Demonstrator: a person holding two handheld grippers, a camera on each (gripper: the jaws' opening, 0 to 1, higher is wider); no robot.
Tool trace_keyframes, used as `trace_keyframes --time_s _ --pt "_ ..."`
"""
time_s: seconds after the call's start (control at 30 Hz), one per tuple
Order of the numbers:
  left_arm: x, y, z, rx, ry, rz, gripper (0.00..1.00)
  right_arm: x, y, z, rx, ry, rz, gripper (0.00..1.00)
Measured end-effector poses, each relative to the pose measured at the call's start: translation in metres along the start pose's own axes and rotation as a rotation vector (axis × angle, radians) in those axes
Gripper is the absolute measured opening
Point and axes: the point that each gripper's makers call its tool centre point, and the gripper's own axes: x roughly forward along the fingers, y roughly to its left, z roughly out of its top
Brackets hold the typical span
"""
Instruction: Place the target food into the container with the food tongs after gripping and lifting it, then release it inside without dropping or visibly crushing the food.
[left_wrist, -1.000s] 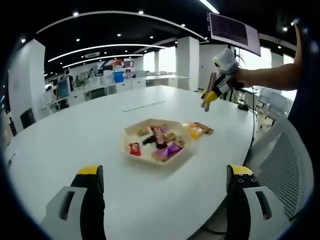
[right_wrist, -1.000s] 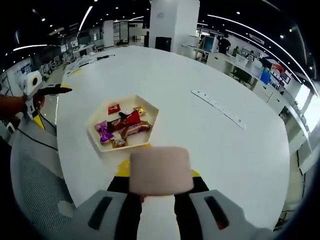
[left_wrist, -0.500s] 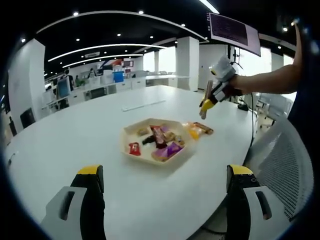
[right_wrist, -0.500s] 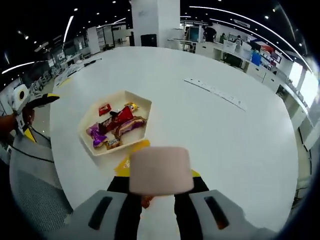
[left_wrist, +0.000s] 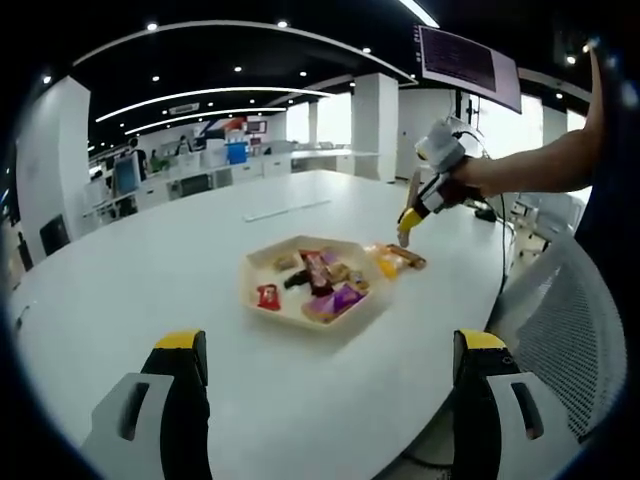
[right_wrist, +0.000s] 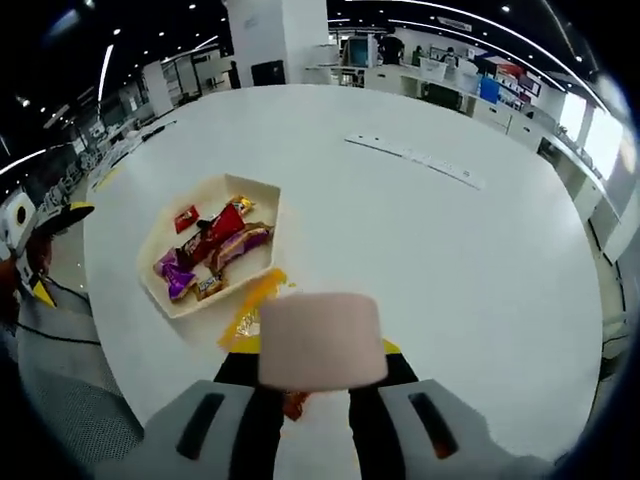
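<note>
A cream hexagonal tray (left_wrist: 262, 268) (right_wrist: 160, 250) of wrapped snacks sits on the white table (left_wrist: 140, 270). Orange snack packets (left_wrist: 396, 260) (right_wrist: 256, 300) lie on the table against the tray's edge. My left gripper (left_wrist: 330, 345) is low at the near table edge, open and holding nothing. A hand brings my right gripper (left_wrist: 408, 222) in from the right, its yellow tip just above the orange packets. In the right gripper view the jaws stand close together on the food tongs (right_wrist: 320, 340), whose pinkish blunt end hides the tips.
A grey mesh chair (left_wrist: 570, 320) (right_wrist: 70, 400) stands by the table edge near the tray. A long white strip (left_wrist: 290, 210) (right_wrist: 410, 158) lies further out on the table. Desks and pillars of an office fill the background.
My right gripper has come down and toward the orange packets beside the tray. The left gripper has held still.
</note>
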Motion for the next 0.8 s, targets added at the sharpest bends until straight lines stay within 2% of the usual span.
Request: trace_keyframes --time_s 0.5,0.57,0.63,0.7,0.8 --pt "-0.0001 -0.0002 0.0008 -0.003 0.001 0.002 0.99 0.0074 0.0025 -0.0067 -0.027 0.007 -0.007 0.24" --pt "0.0000 0.0000 0.0006 -0.001 0.000 0.002 0.99 0.0079 0.0031 -0.0071 -0.059 0.004 -0.003 0.24" --pt "0.0000 0.0000 0.0001 -0.003 0.001 0.002 0.99 0.0075 0.0079 -0.0068 -0.175 0.000 0.018 0.24" --pt "0.0001 0.0001 0.0001 -0.003 0.000 0.001 0.99 0.0078 0.0102 -0.0066 -0.216 0.001 0.028 0.23" --pt "0.0001 -0.0002 0.0004 -0.004 0.000 0.002 0.99 0.0078 0.0096 -0.0069 -0.217 0.005 0.040 0.23"
